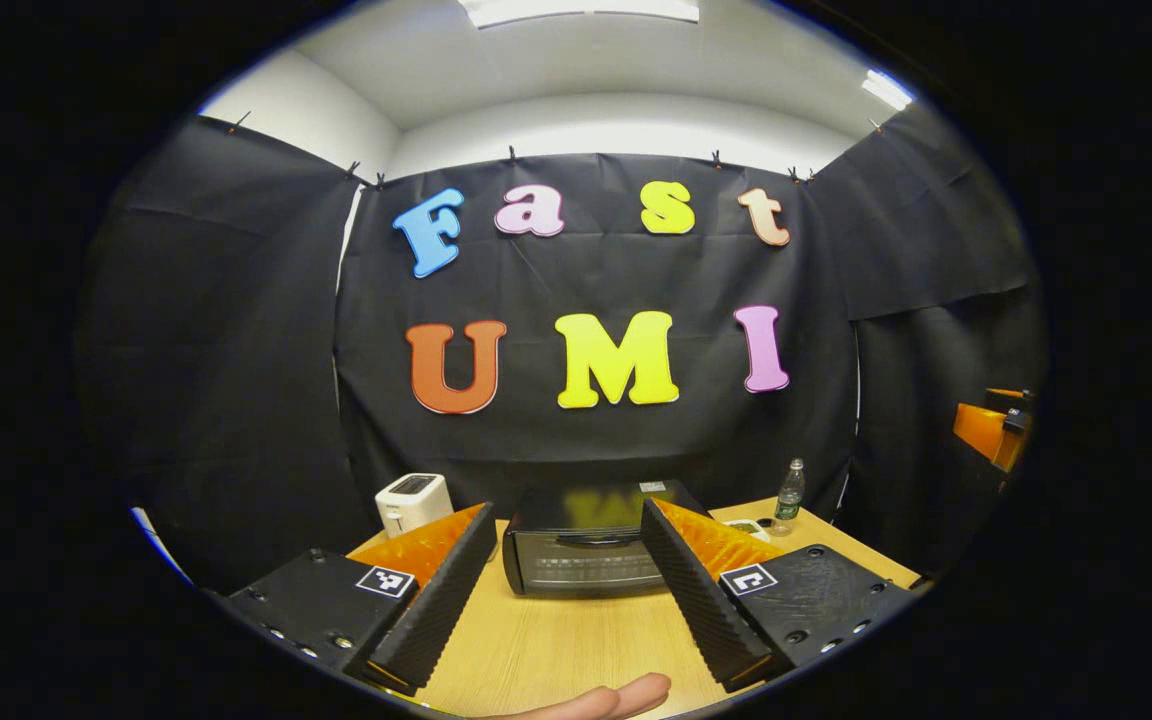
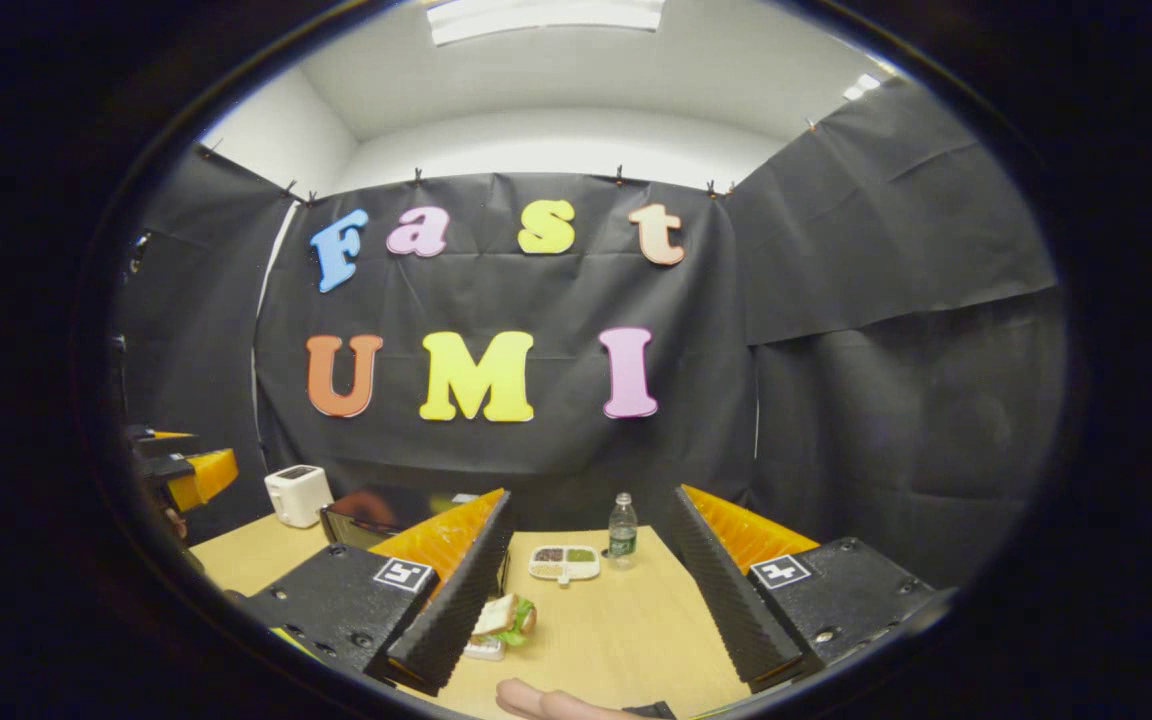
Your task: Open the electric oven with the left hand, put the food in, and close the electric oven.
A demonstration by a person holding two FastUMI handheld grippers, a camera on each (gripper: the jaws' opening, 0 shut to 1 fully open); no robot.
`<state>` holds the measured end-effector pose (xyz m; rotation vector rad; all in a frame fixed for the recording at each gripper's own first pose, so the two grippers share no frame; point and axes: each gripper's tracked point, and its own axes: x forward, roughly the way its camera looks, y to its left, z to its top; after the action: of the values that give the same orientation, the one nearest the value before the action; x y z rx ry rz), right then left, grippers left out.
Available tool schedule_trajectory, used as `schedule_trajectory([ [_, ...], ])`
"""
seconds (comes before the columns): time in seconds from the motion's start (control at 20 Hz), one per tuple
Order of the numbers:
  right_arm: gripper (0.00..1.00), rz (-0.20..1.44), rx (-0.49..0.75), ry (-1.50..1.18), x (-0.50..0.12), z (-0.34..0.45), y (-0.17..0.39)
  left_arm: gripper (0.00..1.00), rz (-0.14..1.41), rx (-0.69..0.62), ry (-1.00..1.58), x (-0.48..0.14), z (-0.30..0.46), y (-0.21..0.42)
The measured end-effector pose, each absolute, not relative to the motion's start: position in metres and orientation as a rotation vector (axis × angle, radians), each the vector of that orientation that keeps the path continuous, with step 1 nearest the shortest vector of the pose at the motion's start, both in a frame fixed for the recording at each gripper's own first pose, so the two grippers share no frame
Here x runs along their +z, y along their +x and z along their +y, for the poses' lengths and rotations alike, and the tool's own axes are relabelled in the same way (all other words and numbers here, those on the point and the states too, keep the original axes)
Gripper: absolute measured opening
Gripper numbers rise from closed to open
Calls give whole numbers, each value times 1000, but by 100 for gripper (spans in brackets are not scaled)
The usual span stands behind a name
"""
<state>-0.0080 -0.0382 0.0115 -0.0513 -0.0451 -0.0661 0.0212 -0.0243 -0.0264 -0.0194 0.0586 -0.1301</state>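
black cloth walls (image 1: 236, 330) ring a wooden table (image 1: 556, 640); white ceiling (image 1: 586, 70) above, its light panels (image 1: 581, 10) lit.

The left claw (image 1: 568, 590) is held level above the counter (image 1: 556, 640), its two fingers (image 1: 436, 600) spread wide apart with nothing between them. A fingertip of the person's hand (image 1: 601, 700) shows at the bottom edge below it. The right claw (image 2: 586, 600) is posed the same way, fingers (image 2: 456, 600) wide apart and gripping nothing, with a fingertip of the holding hand (image 2: 546, 702) beneath. In the right gripper view the left claw's body sits at the far left edge.
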Motion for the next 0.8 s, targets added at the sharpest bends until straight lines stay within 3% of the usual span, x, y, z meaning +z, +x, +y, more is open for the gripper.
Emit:
schedule_trajectory([
  [0.35,100,-50,-14,-18,9,-39,-3,95,156,-158,-1,-69,-53,106],
  [0.4,90,-48,-6,-21,9,-38,-3,95,177,-169,6,-78,-59,118],
  [0.45,100,-54,-4,-27,9,-41,-3,95,194,-185,15,-89,-67,130],
  [0.8,100,-84,-49,-43,12,-69,2,96,354,-186,60,-158,-92,206],
])
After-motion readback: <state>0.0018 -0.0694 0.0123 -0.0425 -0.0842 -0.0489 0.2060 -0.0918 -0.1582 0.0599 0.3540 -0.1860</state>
